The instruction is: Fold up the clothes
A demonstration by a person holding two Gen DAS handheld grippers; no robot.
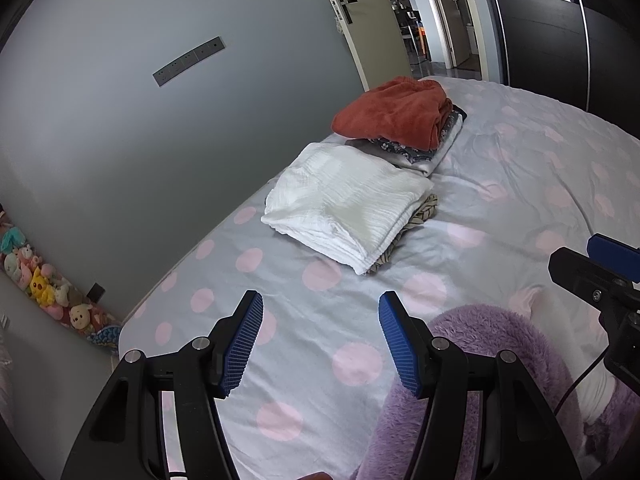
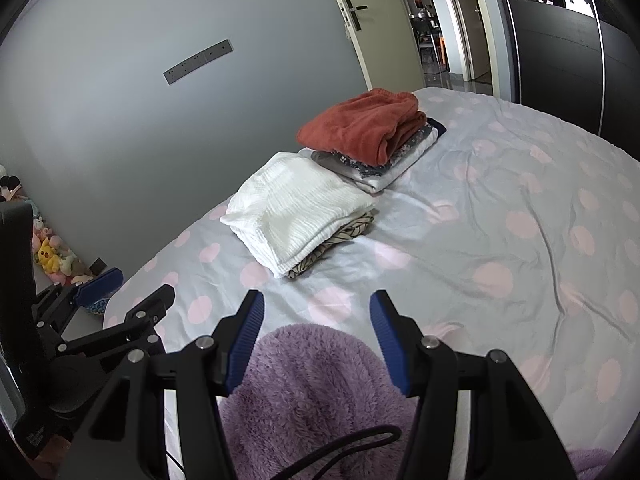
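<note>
Two folded piles lie on the bed near the wall: a white folded cloth [image 1: 344,200] [image 2: 296,208] on top of a patterned piece, and behind it a red folded garment [image 1: 392,112] [image 2: 360,124] on floral and pale pieces. My left gripper [image 1: 320,308] [image 2: 128,292] hangs open over bare sheet, nothing between its pads. My right gripper [image 2: 317,304] [image 1: 592,260] is open too, above a mound of fluffy purple fabric [image 2: 312,380] [image 1: 492,344] at the near edge. I cannot tell whether that fabric lies loose or is worn by the person.
The bed [image 1: 520,184] has a grey sheet with pink dots, wrinkled on the right. A grey wall runs along its left side, with plush toys [image 1: 44,284] on the floor there. Beyond are an open door [image 1: 352,12] and a dark wardrobe [image 1: 560,40]. A black cable [image 2: 352,444] crosses the purple fabric.
</note>
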